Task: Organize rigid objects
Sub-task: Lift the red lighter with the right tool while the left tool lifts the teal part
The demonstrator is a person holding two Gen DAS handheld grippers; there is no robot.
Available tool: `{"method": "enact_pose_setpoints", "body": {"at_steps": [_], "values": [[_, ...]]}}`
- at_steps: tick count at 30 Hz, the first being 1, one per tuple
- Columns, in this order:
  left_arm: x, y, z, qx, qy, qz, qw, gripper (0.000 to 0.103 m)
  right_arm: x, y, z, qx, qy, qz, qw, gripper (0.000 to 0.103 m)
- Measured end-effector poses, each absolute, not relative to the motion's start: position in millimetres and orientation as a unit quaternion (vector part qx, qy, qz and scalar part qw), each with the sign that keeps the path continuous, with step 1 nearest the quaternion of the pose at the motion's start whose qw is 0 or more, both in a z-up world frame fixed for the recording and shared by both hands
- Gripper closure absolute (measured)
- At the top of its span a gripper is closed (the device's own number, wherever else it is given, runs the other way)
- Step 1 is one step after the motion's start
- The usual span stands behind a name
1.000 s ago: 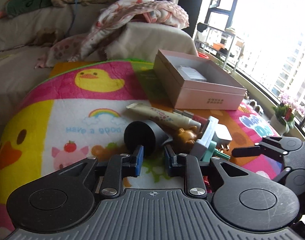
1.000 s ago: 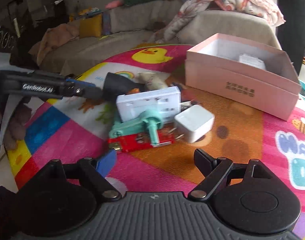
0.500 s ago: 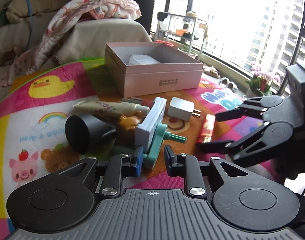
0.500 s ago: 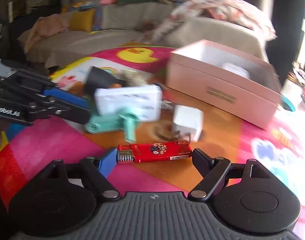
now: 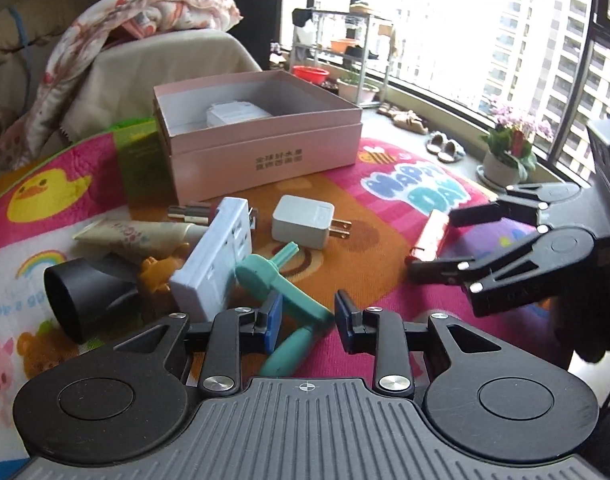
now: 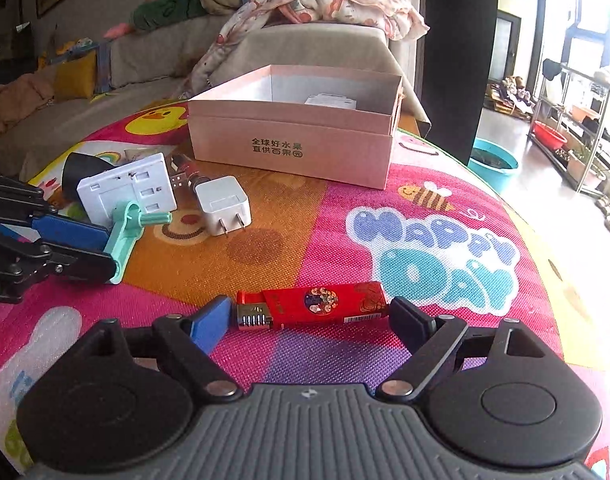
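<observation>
Red lighter (image 6: 311,305) lay flat on the play mat (image 6: 445,240), well in front of the pink box (image 6: 293,148), long axis crosswise, spanning the gap between the right gripper's (image 6: 309,322) fingers. Jaws wide and opening; pads beside each end, apparently not pressing. Right hand clearly nearer; gripper pitched downward. Nearer the box's left corner, the left gripper (image 5: 308,322) straddled the teal handled tool (image 5: 289,300), jaws opening, blue pad against it, far pad clear. White charger (image 6: 223,208) and white socket panel (image 6: 127,192) lay between lighter and box.
</observation>
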State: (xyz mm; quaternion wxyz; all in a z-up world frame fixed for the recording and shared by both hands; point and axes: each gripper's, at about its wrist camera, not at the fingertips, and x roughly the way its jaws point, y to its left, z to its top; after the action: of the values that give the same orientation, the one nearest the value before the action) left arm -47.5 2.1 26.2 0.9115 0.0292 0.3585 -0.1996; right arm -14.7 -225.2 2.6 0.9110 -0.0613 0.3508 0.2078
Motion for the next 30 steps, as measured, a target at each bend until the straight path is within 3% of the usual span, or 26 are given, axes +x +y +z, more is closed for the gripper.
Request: {"method": "enact_pose_setpoints", "body": {"at_steps": [12,18,30], "values": [[-9,-7,22,0.020,0.366,-0.204,0.908,0.070,-16,-224,2,-0.062,0.349,0.205,0.912,0.016],[-22,-34,15,0.121,0.361,-0.258,0.888,0.069,-16,-223,2,-0.062,0.349,0.205,0.912,0.015],[-35,-41,14,0.137,0.359,-0.339,0.859,0.069,-10,-243,4,0.015,0.352,0.198,0.915,0.015]]}}
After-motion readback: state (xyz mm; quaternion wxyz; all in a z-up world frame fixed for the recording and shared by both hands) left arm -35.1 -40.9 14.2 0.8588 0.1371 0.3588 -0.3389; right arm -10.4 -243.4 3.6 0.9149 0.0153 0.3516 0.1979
